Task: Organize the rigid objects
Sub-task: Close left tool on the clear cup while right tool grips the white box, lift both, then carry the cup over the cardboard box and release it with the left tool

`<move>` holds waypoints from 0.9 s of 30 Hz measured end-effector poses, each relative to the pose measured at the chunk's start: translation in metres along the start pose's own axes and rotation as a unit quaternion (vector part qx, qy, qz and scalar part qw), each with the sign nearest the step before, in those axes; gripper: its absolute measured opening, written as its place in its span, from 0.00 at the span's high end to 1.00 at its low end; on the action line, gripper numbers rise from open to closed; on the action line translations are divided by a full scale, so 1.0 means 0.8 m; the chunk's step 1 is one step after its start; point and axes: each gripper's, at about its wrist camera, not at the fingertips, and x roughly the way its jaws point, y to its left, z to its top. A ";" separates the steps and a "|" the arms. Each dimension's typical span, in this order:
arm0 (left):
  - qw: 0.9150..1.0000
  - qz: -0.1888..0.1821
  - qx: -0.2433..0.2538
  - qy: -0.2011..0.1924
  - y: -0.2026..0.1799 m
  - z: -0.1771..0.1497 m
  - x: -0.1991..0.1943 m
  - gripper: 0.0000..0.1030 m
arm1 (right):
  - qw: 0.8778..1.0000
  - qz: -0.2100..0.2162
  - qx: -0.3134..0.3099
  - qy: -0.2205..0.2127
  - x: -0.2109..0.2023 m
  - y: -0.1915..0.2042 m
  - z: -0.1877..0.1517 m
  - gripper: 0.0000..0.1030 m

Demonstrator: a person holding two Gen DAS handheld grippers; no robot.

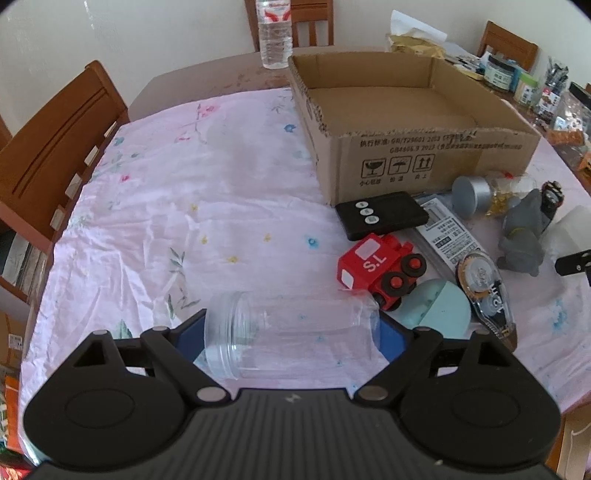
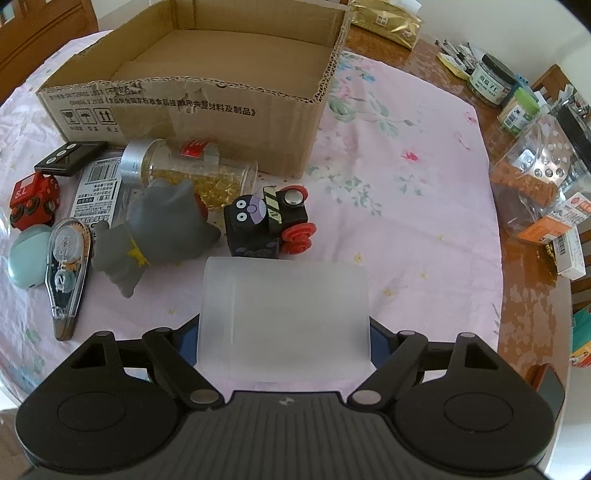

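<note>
A clear plastic jar lies on its side between the blue pads of my left gripper, which is shut on its two ends. My right gripper is shut on a frosted white cup, also lying sideways. An open cardboard box stands behind with nothing inside. In front of it lie a red toy train, a black toy train, a grey toy figure, a gold-filled jar, a correction tape, a teal case and a flat black device.
A pink flowered cloth covers the table. A water bottle stands at the far edge. Jars, packets and boxes crowd the right side. A wooden chair stands along the left edge.
</note>
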 end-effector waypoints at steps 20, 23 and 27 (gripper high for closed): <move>0.984 -0.105 0.136 -0.047 0.019 0.111 -0.075 0.13 | 0.997 0.007 0.012 -0.070 -0.111 0.002 0.052 0.16; 0.982 -0.112 0.138 -0.070 0.010 0.142 -0.077 0.13 | 0.996 0.011 0.014 -0.089 -0.121 0.005 0.069 0.16; 0.982 -0.113 0.125 -0.090 -0.002 0.177 -0.070 0.13 | 0.994 0.025 -0.002 -0.108 -0.128 0.006 0.093 0.16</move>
